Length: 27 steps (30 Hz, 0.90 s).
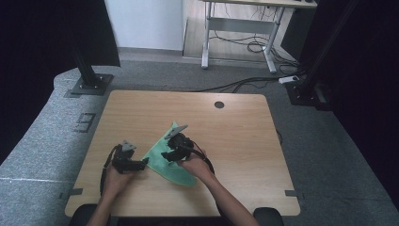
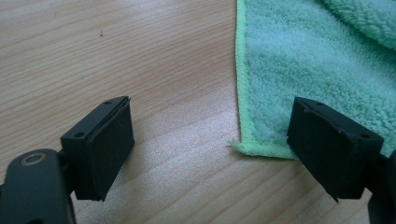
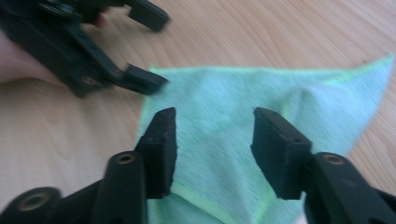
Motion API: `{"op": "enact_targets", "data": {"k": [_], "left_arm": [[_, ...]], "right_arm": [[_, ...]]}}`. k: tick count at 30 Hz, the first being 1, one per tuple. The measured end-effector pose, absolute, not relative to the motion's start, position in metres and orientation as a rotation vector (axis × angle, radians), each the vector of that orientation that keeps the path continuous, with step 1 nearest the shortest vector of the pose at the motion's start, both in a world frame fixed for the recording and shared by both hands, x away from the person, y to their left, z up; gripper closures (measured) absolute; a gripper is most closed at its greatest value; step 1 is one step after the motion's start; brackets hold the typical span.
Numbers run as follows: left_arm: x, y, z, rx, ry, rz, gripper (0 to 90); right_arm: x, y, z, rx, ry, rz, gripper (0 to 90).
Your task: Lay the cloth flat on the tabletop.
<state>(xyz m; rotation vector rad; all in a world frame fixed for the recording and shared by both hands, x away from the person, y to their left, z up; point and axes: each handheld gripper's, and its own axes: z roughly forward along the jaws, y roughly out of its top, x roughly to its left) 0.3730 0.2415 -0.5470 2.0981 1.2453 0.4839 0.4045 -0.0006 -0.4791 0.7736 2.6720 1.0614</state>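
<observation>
Two tongs, apparently both open, at unlabelled green cloth.

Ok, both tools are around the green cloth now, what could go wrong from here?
The left tool stands open with only one jaw over the cloth's corner; closing now could pinch just the hem, or nothing. The right tool is open above a raised fold, gripping nothing, so the fold may slump flat. Both tools work close together, so they might collide.
</observation>
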Motion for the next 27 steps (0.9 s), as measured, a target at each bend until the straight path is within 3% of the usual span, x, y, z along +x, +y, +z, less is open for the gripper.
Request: {"op": "enact_targets", "data": {"k": [3, 9, 17, 27], "left_arm": [[0.373, 0.241, -0.547, 2.098, 1.245, 0.484, 14.5], [0.373, 0.241, -0.547, 2.098, 1.245, 0.483, 14.5], [0.373, 0.241, -0.547, 2.095, 1.246, 0.482, 14.5], [0.373, 0.241, -0.547, 2.098, 1.245, 0.484, 14.5]], "right_arm": [[0.412, -0.012, -0.487, 0.835, 2.646, 1.011, 58.1], [0.423, -0.023, -0.51, 0.915, 2.615, 0.981, 58.7], [0.422, -0.019, -0.524, 0.928, 2.647, 0.967, 86.2], [0.419, -0.063, -0.486, 0.948, 2.55, 1.006, 87.0]]}}
